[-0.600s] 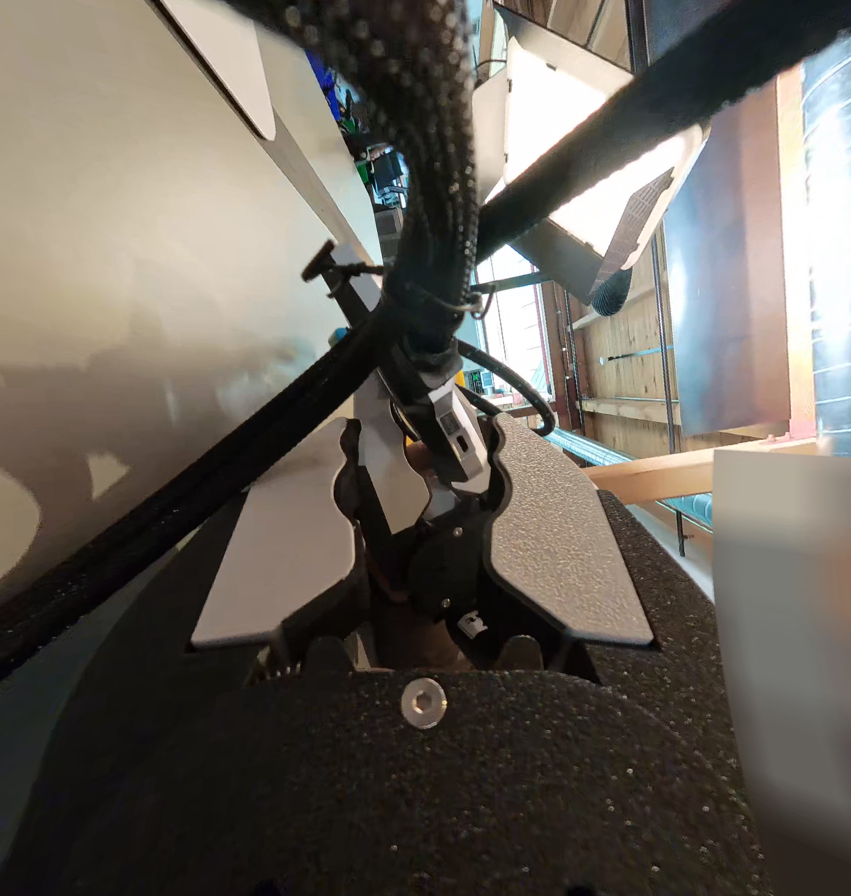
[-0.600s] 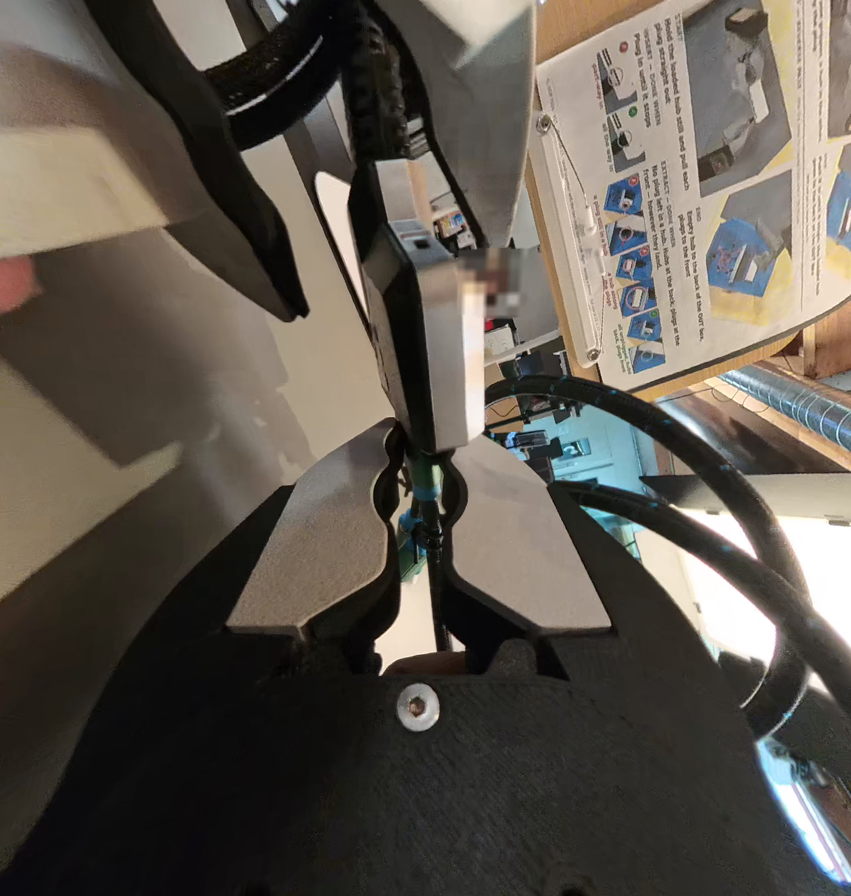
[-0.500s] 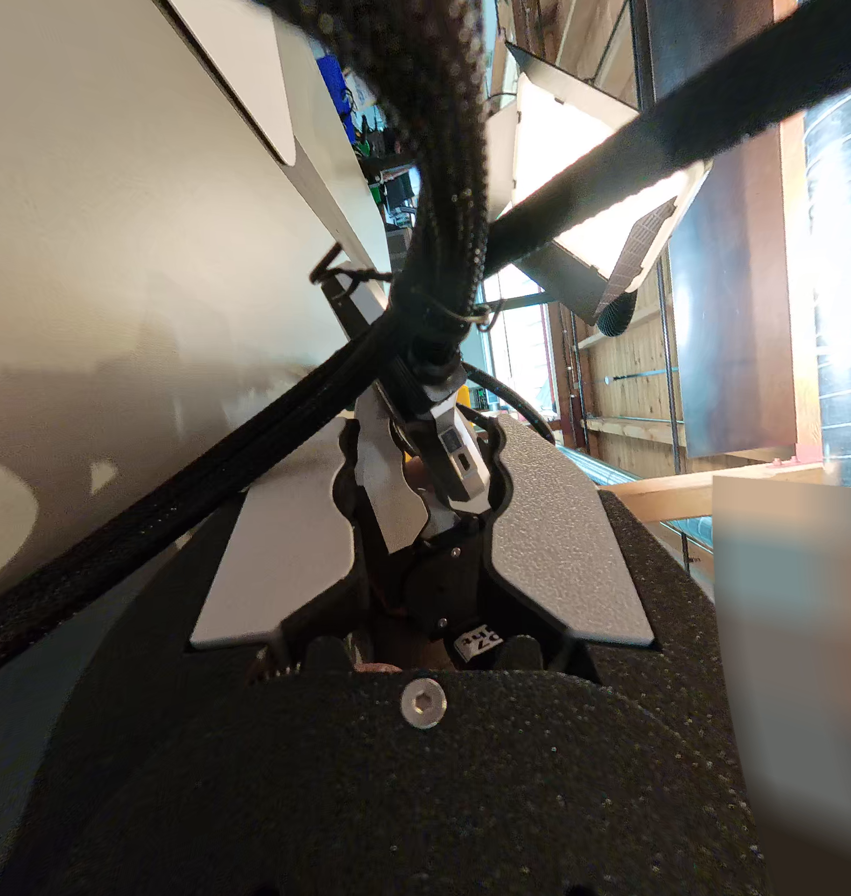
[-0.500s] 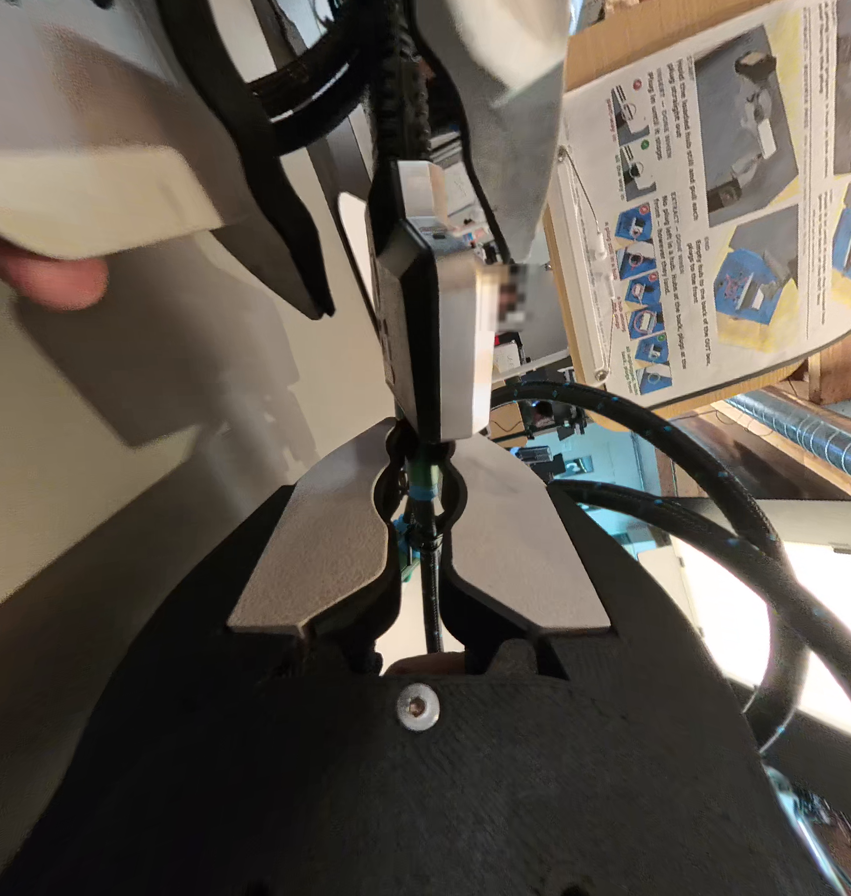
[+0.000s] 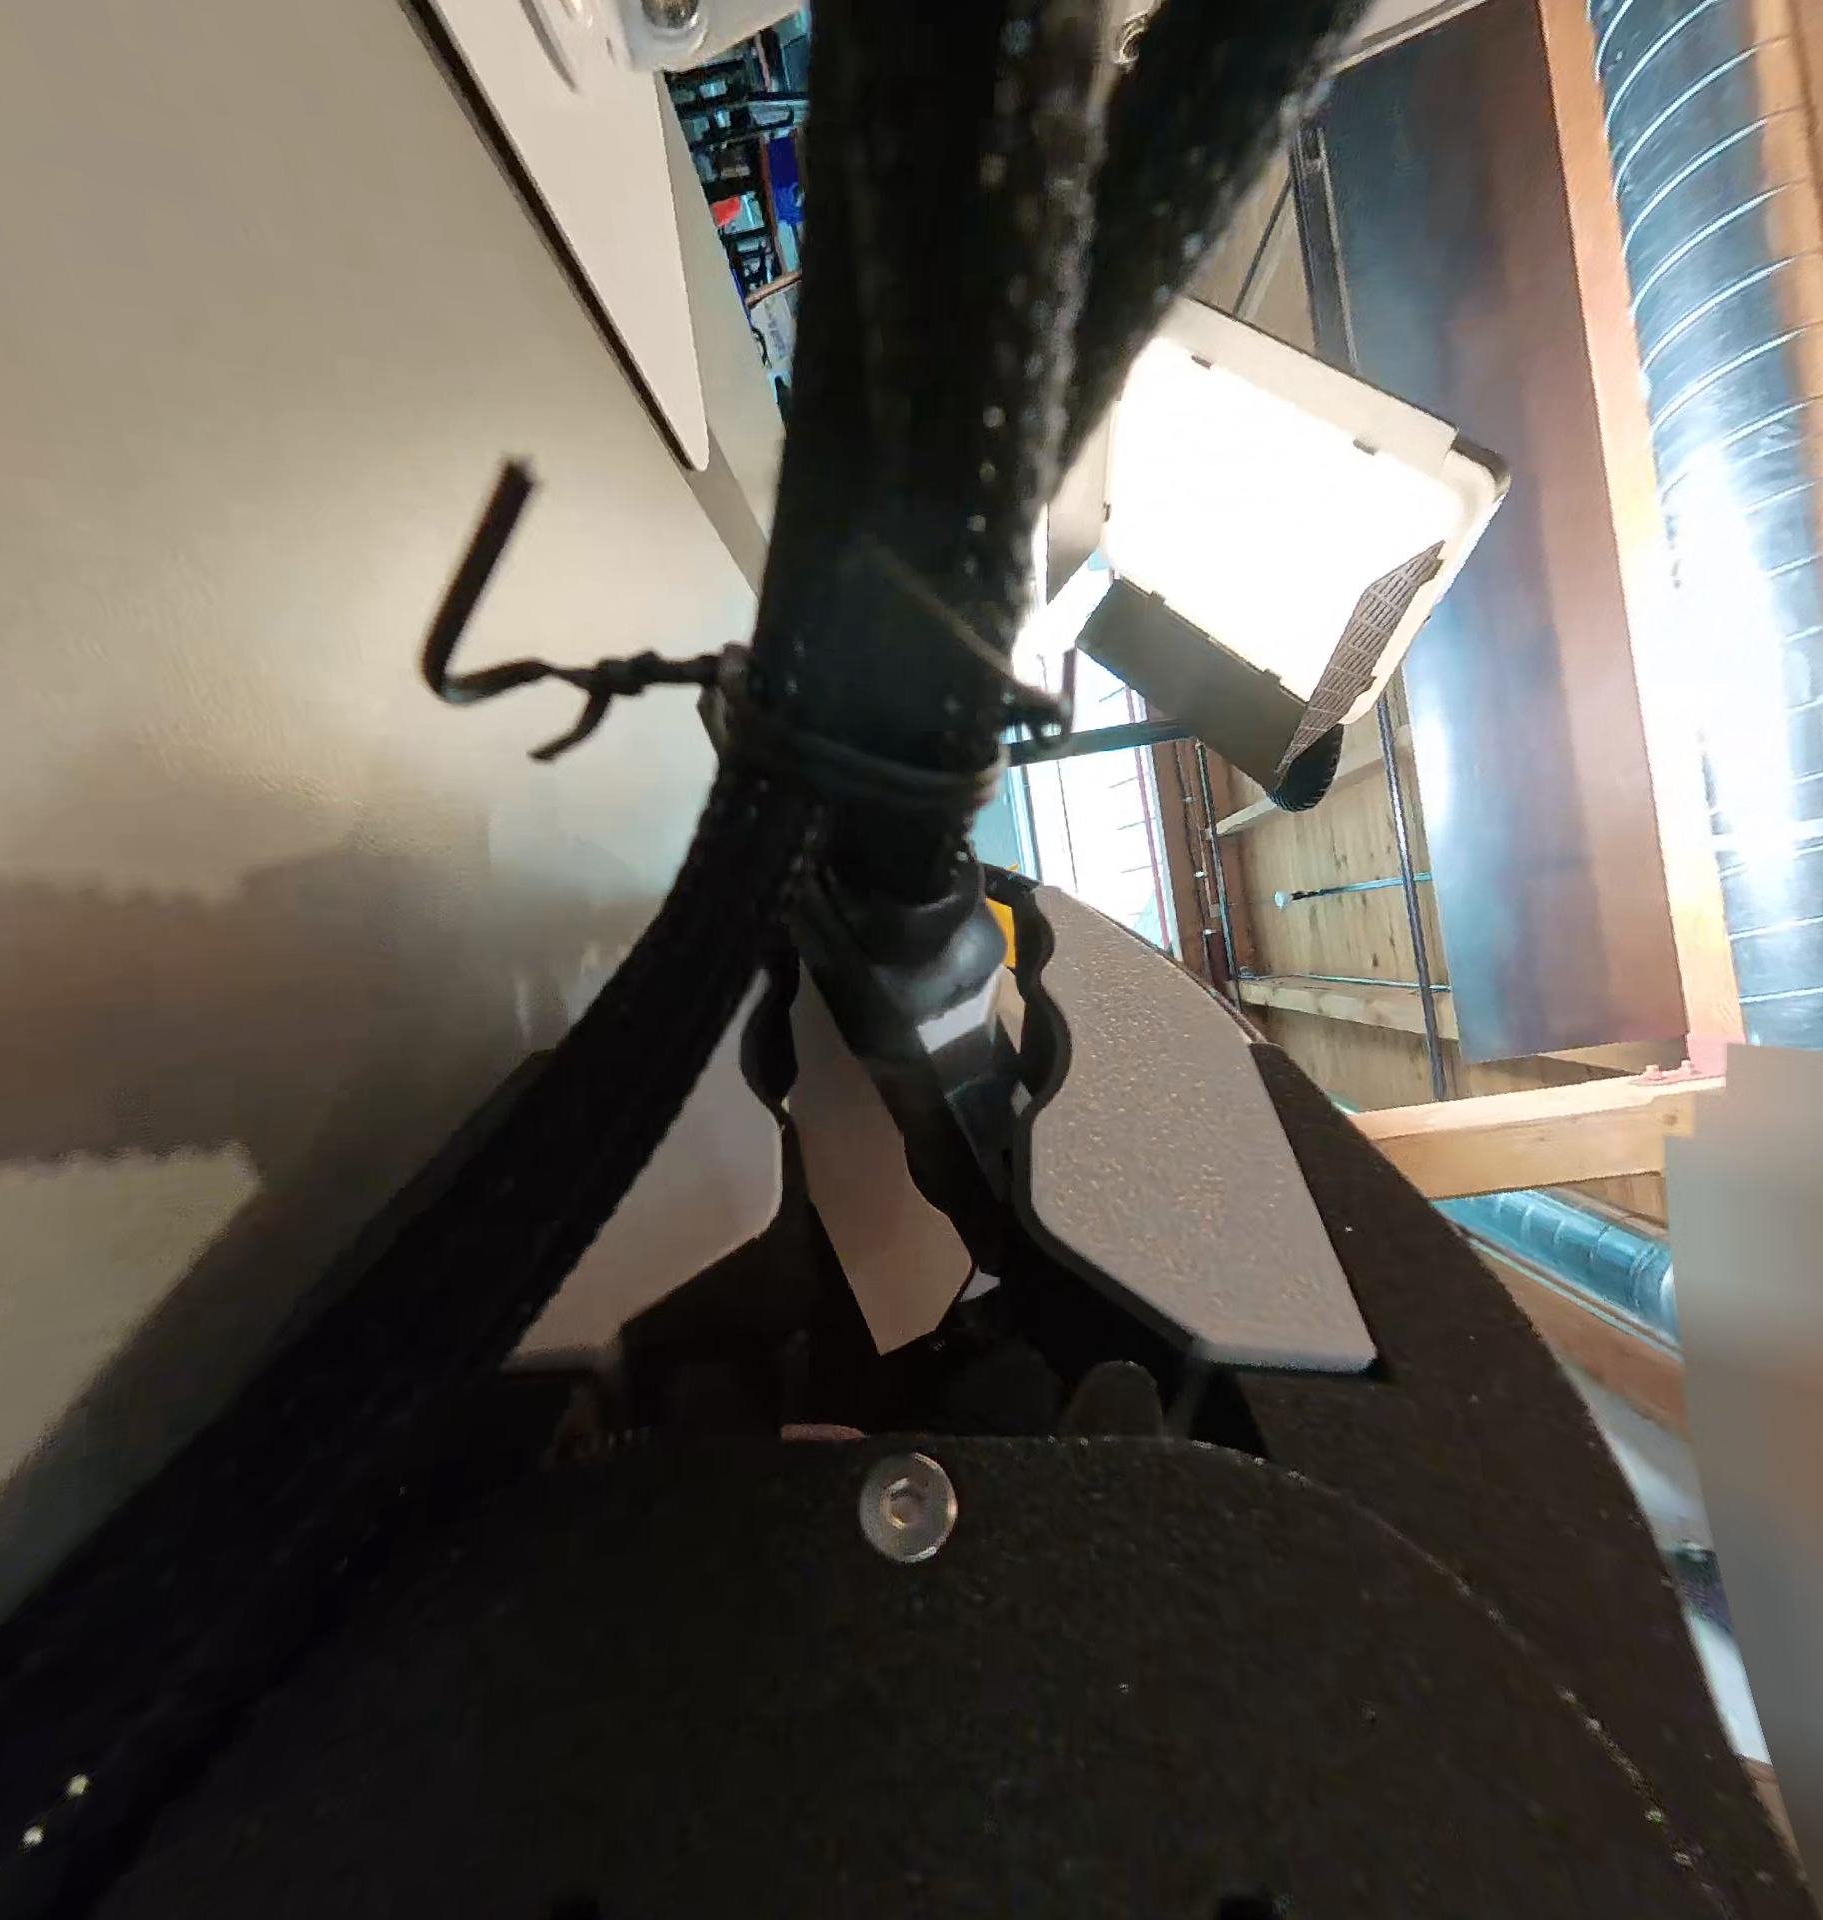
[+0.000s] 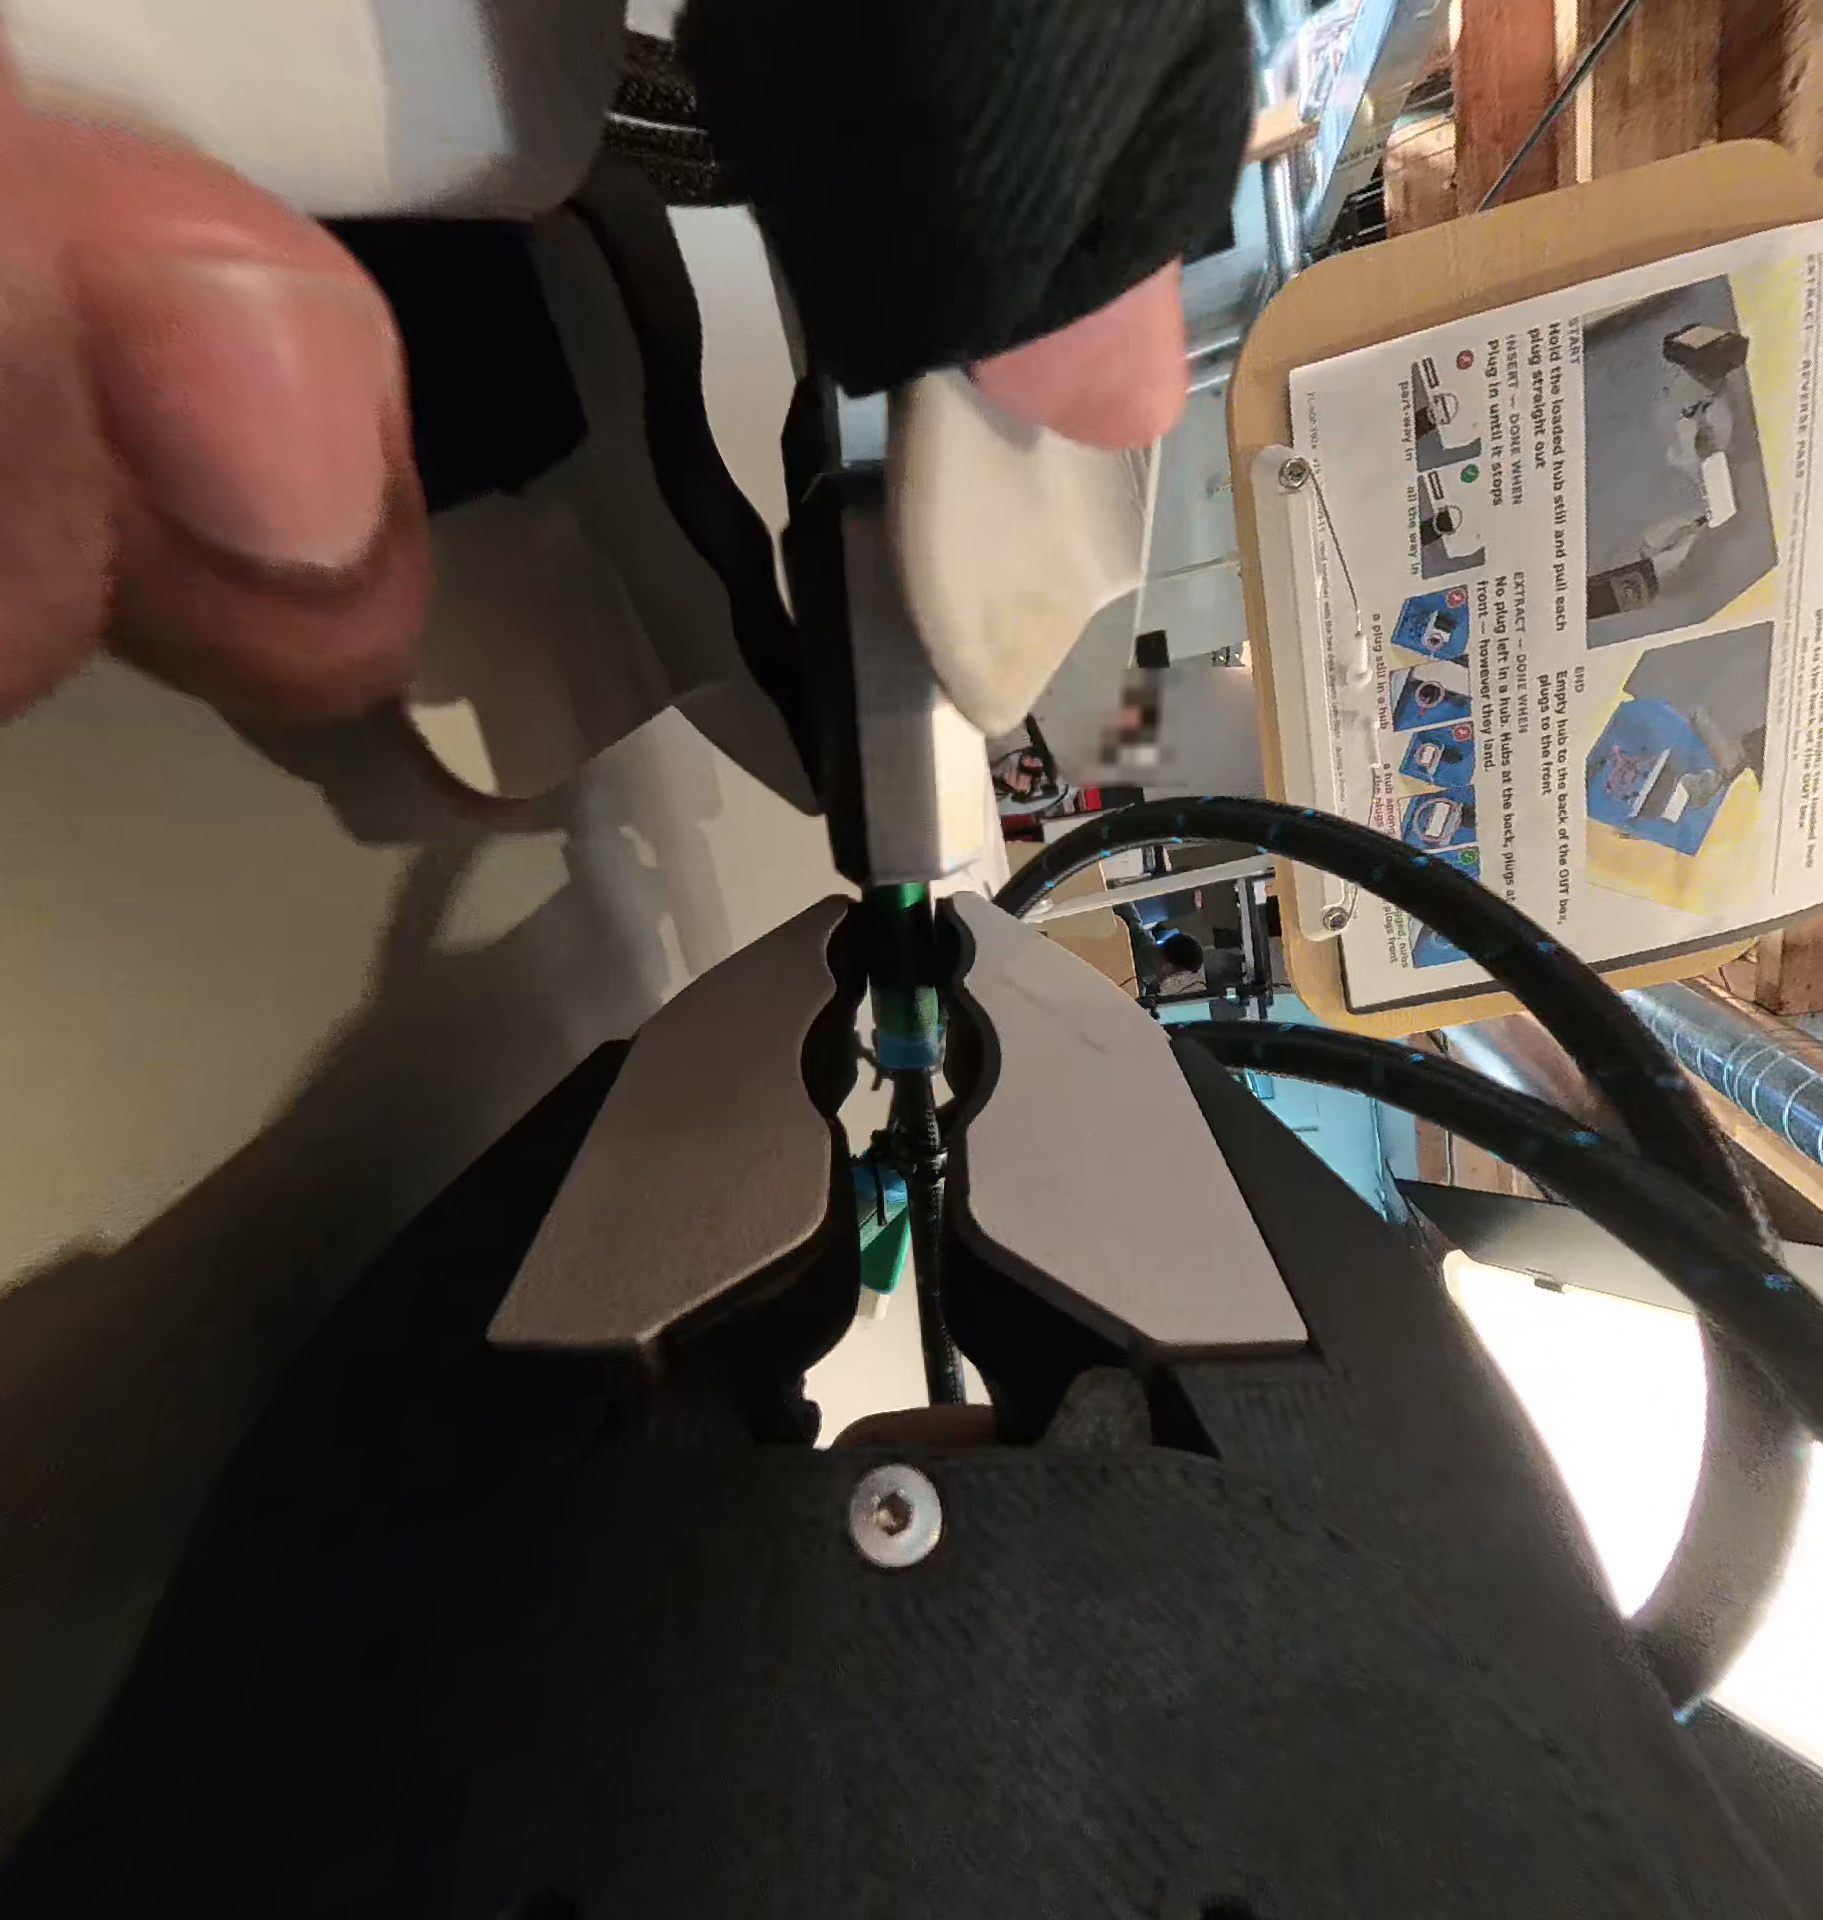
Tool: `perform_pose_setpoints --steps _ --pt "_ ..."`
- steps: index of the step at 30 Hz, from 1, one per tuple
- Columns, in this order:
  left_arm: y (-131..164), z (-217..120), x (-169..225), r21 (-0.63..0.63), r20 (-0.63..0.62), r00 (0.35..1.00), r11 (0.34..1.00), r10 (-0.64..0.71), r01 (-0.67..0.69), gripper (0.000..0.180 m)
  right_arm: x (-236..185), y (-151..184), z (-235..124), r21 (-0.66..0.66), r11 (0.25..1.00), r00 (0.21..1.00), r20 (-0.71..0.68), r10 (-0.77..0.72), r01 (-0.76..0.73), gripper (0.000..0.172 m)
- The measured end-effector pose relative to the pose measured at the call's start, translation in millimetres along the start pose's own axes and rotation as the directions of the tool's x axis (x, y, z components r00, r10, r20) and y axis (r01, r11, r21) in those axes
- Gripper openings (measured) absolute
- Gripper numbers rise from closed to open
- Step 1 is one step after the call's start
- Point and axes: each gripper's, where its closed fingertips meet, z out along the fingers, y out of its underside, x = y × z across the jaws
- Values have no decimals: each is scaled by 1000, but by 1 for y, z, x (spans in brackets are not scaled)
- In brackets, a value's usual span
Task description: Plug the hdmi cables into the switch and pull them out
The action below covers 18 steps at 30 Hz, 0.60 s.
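Green plug (image 6: 902, 1013) sits pinched in the right tool (image 6: 902, 925), touching the grey hub (image 6: 902, 769) ahead.

My two handheld grippers, black-bodied

I see grey textured fingers (image 6: 1115, 1174) with scalloped black pads, a silver hex screw (image 6: 894, 1521) on each grainy body, braided black cables (image 5: 917, 416), one blue-flecked; a black sleeve (image 6: 980, 177).

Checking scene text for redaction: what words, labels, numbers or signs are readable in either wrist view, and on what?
Instruction sheet on the wooden clipboard, right wrist view: printed headings, steps and photo panels, turned sideways, the larger print legible. I don't reproduce its wording.
Finest print on that sheet: too small to read.
Silver hub: no marking shows.
Green plug: none.
Left wrist view: no writing visible.
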Motion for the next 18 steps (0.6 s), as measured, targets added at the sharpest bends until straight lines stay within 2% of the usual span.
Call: perform_pose_setpoints --steps 6,17,18 --pt "-4 -1 4 38 -29 999 999 38 -37 25 8 -3 -4 25 999 999 -39 -36 37 13" --pt "-8 -10 10 126 -60 998 992 4 4 22 15 -8 -9 33 997 994 -84 -70 73 14" --pt "-21 -18 8 205 -38 999 979 17 -9 21 28 6 -10 -34 999 989 -138 -43 39 12"
